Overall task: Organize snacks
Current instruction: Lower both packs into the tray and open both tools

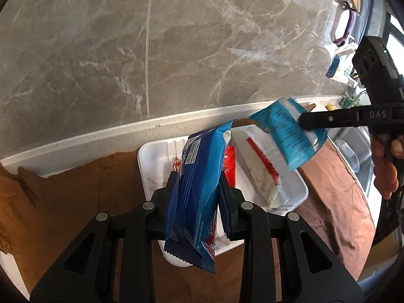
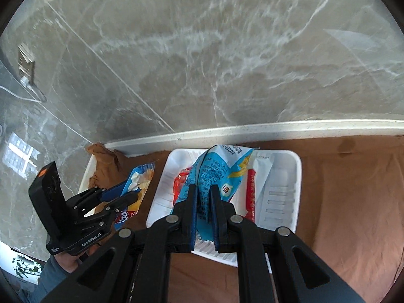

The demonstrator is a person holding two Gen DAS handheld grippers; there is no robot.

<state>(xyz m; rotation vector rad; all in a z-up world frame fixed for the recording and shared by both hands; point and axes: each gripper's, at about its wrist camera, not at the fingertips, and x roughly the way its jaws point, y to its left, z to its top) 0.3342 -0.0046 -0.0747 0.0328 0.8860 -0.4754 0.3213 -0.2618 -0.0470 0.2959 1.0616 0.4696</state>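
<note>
We judge the dark blue snack packet [image 1: 194,192] light, soft and slippery, crushable inside, so we would keep our hold across its middle, not on the crimped ends; its long axis runs away from us, the far end pointing toward the marble wall [image 1: 126,50], held above the white tray [image 1: 299,189]. The left gripper [image 1: 198,184] is closed on it. The right gripper [image 2: 202,197] is clamped on a light blue packet [image 2: 214,174], lengthwise too, over the same tray, where a white and red bar [image 1: 255,161] and red packet [image 1: 230,164] lie on the brown cloth [image 1: 88,189]
</note>
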